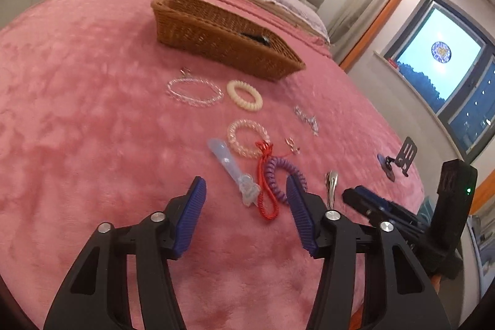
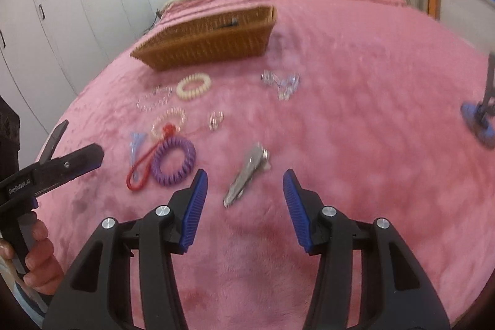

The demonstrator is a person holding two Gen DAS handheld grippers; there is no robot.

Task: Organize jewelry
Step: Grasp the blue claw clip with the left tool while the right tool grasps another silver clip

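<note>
Left gripper (image 1: 246, 215) spread wide, nothing held, low over the pink blanket (image 1: 92, 113), framing the blue hair clip (image 1: 235, 172) and red cord (image 1: 267, 184), purple coil tie (image 1: 278, 175) just beside. Right gripper (image 2: 244, 206) likewise gaping and empty, lined up on the silver clip (image 2: 247, 172). Beyond: clear coil tie (image 1: 247, 138), cream coil tie (image 1: 244, 95), bead bracelet (image 1: 195, 92), then the wicker basket (image 1: 216, 42) further up the bed. Best to drop straight down, straddle one piece only, pinch at mid-length, avoid snagging cord or plush.

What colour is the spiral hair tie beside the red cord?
Purple spiral hair tie; clearest in the right wrist view.
</note>
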